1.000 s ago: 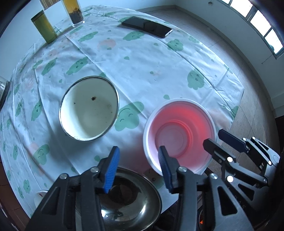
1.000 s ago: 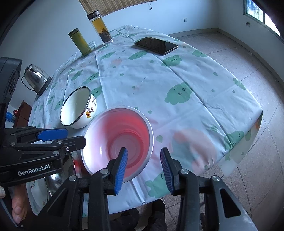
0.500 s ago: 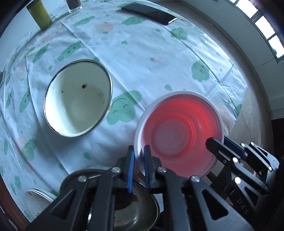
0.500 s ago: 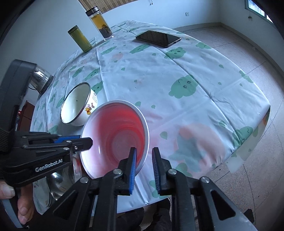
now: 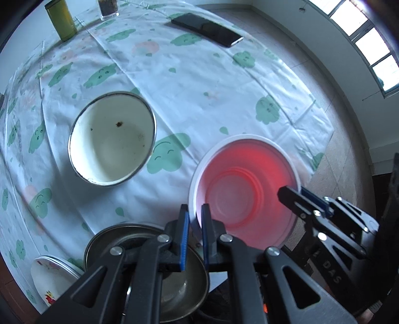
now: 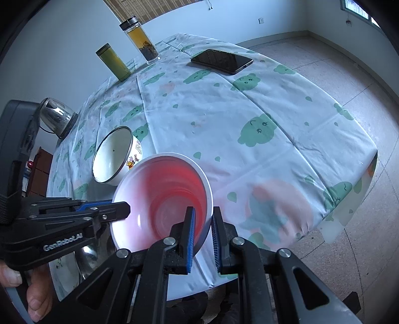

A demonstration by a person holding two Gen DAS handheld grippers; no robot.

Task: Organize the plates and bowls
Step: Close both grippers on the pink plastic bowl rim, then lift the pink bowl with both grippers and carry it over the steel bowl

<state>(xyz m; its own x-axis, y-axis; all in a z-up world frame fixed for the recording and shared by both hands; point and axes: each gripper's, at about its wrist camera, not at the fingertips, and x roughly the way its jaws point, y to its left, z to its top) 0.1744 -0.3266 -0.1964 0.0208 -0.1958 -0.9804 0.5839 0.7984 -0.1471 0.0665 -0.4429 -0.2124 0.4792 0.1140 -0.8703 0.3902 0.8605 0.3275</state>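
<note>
A white plastic bowl with a red inside (image 5: 244, 194) sits near the table's front edge, tilted in the right wrist view (image 6: 162, 197). My left gripper (image 5: 194, 211) is shut on its left rim, seen from the side in the other view (image 6: 119, 206). My right gripper (image 6: 203, 216) is shut on the opposite rim, its tip showing over the bowl (image 5: 294, 194). A cream enamel bowl (image 5: 112, 139) stands behind to the left. A steel bowl (image 5: 184, 286) lies under my left gripper, beside a white plate (image 5: 52, 276).
On the far side of the cloth-covered table (image 5: 199, 82) lie a black phone (image 5: 207, 30), a green bottle (image 5: 61, 20) and a glass tea bottle (image 6: 141, 37). A kettle (image 6: 56, 116) stands at the left. The table's edge and the floor (image 6: 349, 74) are close on the right.
Both grippers went from open to shut, each clamping on a rim of the red bowl. The bowl has tilted a little between them.
</note>
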